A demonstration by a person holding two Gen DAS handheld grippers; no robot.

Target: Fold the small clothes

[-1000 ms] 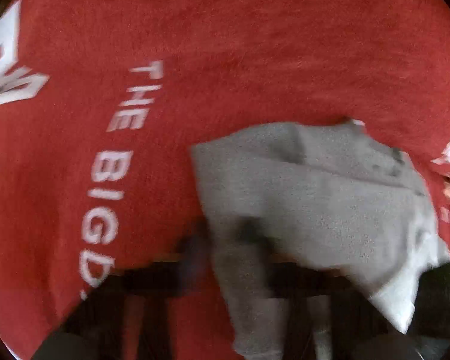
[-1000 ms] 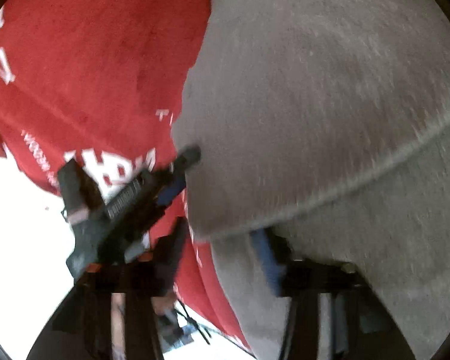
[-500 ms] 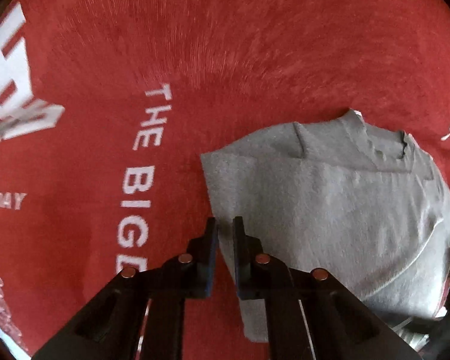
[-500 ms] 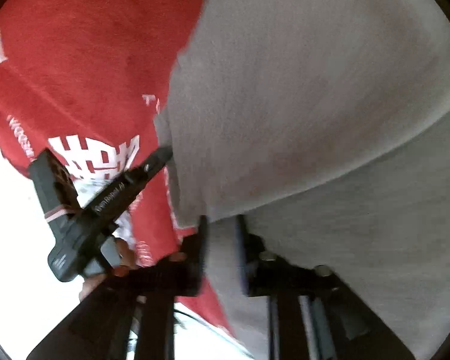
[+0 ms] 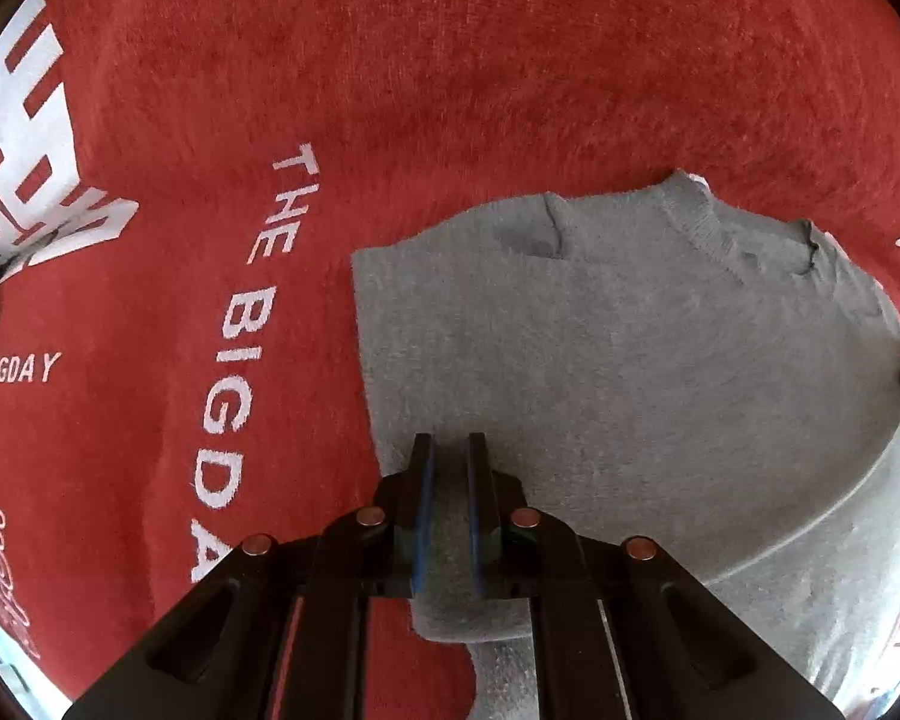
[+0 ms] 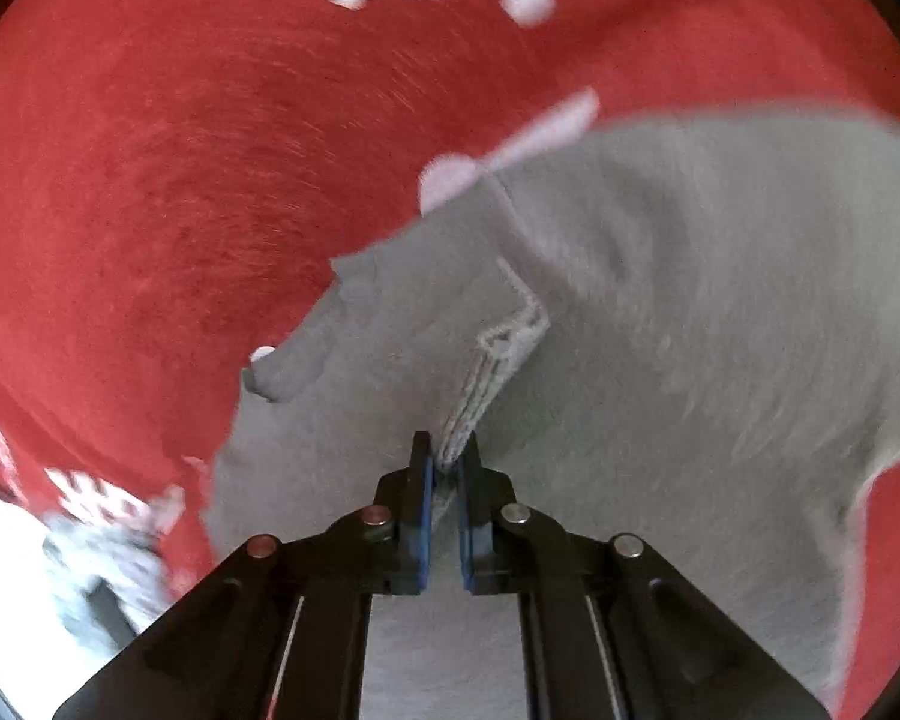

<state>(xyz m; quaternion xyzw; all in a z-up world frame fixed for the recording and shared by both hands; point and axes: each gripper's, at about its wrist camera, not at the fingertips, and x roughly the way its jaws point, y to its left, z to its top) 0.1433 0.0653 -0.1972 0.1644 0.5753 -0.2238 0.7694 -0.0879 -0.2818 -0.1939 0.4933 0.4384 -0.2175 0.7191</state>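
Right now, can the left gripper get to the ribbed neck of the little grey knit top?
Probably yes. The left gripper is shut on the near edge of the grey knit top, and the ribbed neck lies uncovered farther along on the red printed cloth. It would have to let go first.

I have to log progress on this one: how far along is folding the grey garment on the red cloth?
Partly done: the grey garment lies on the red cloth with one straight side edge. In hand: the left gripper pinches its lower corner, and the right gripper is shut on a ribbed hem. Left: the garment is still broad and not yet a compact fold.
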